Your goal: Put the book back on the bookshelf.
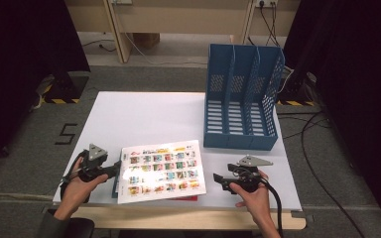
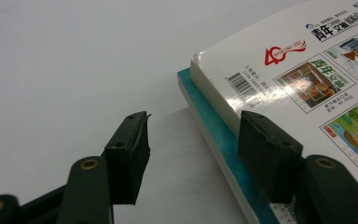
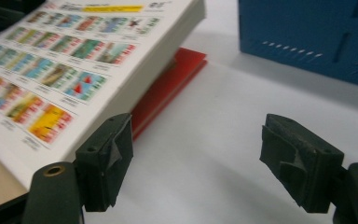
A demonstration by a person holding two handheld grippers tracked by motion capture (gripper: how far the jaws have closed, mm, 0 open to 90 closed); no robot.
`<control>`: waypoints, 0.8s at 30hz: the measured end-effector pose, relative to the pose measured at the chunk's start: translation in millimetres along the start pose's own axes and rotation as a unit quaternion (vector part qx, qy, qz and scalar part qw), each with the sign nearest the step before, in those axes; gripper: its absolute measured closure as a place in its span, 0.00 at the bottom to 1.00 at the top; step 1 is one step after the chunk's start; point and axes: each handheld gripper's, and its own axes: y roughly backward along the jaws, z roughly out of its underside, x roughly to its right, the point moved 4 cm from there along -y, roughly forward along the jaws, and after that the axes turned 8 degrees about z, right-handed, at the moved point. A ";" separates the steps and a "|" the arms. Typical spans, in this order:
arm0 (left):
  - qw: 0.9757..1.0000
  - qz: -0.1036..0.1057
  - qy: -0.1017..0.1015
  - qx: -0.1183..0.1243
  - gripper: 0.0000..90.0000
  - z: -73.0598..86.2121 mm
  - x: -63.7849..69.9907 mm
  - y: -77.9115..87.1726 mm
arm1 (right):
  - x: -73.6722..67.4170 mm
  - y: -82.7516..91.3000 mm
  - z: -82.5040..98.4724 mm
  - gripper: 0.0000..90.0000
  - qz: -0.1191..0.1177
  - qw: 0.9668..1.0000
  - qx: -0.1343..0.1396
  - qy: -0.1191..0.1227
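Table (image 1: 144, 116), white, amid grey carpet (image 1: 25, 163)

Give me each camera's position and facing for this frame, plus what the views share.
High view: above the person's side, facing forward and down at the white table, blue slotted file rack, both hands and tools.
Left gripper view: rides the left tool, facing the white picture-covered book on a teal book.
Right gripper view: rides the right tool, open.
Shared: the white book.

right gripper view: jaws apart over the white bench (image 3: 205, 140)

the magazine (image 3: 51, 70) lay at left atop a red book (image 3: 168, 88), beside one jaw; a blue file rack (image 3: 307, 32) stood beyond.
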 end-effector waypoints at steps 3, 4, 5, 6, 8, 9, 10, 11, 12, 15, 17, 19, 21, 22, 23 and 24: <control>1.000 0.001 -0.002 -0.001 0.45 -1.9 2.5 -2.3 | -6.4 -2.1 -0.1 0.28 -0.021 1.000 -0.001 -0.002; 1.000 0.001 -0.004 -0.001 0.45 -2.3 3.4 -2.6 | -8.2 -3.2 -0.1 0.28 -0.024 1.000 -0.002 -0.003; 1.000 0.000 -0.007 -0.001 0.46 -2.5 4.5 -2.8 | -11.0 -4.0 0.2 0.28 -0.028 1.000 -0.005 -0.008; 1.000 0.000 -0.009 0.000 0.47 -2.5 5.8 -3.1 | -12.3 -4.5 0.2 0.28 -0.033 0.999 -0.005 -0.008; 1.000 -0.003 -0.011 0.000 0.48 -2.9 6.6 -3.2 | -14.3 -5.0 -0.4 0.27 -0.033 0.999 -0.006 -0.004; 1.000 -0.002 -0.009 -0.001 0.48 -3.0 6.6 -3.2 | -14.1 -4.8 -0.7 0.28 -0.030 1.000 -0.006 -0.004; 1.000 0.000 -0.008 -0.001 0.49 -3.0 6.9 -3.4 | -14.1 -4.7 -0.7 0.29 -0.032 0.999 -0.004 -0.006; 1.000 0.001 -0.008 0.001 0.50 -3.0 7.4 -3.7 | -14.1 -4.3 -0.8 0.29 -0.033 0.999 -0.001 -0.009; 1.000 0.002 -0.009 0.002 0.49 -3.2 7.8 -4.2 | -14.7 -3.9 -1.1 0.28 -0.040 0.999 -0.001 -0.014; 1.000 0.001 -0.011 0.001 0.48 -3.8 9.5 -5.1 | -16.0 -2.3 -4.9 0.29 -0.060 0.998 0.009 -0.032; 1.000 0.000 -0.014 0.003 0.49 -3.9 11.0 -5.4 | -18.7 -1.5 -5.8 0.29 -0.067 0.997 0.002 -0.031; 1.000 -0.001 -0.014 0.003 0.49 -3.9 12.6 -5.5 | -23.6 -5.2 -3.3 0.28 -0.077 0.996 -0.010 -0.033; 1.000 -0.001 -0.015 0.005 0.49 -3.7 13.2 -5.6 | -28.5 -10.3 0.3 0.28 -0.089 0.995 -0.021 -0.037; 1.000 0.000 -0.015 0.005 0.49 -3.7 13.1 -5.7 | -30.1 -12.0 1.5 0.27 -0.092 0.995 -0.026 -0.037; 1.000 0.000 -0.014 0.005 0.49 -3.7 13.2 -5.7 | -32.2 -14.0 2.2 0.27 -0.098 0.994 -0.029 -0.037; 1.000 0.000 -0.014 0.005 0.49 -3.7 13.4 -5.7 | -33.6 -16.1 2.8 0.27 -0.100 0.994 -0.031 -0.036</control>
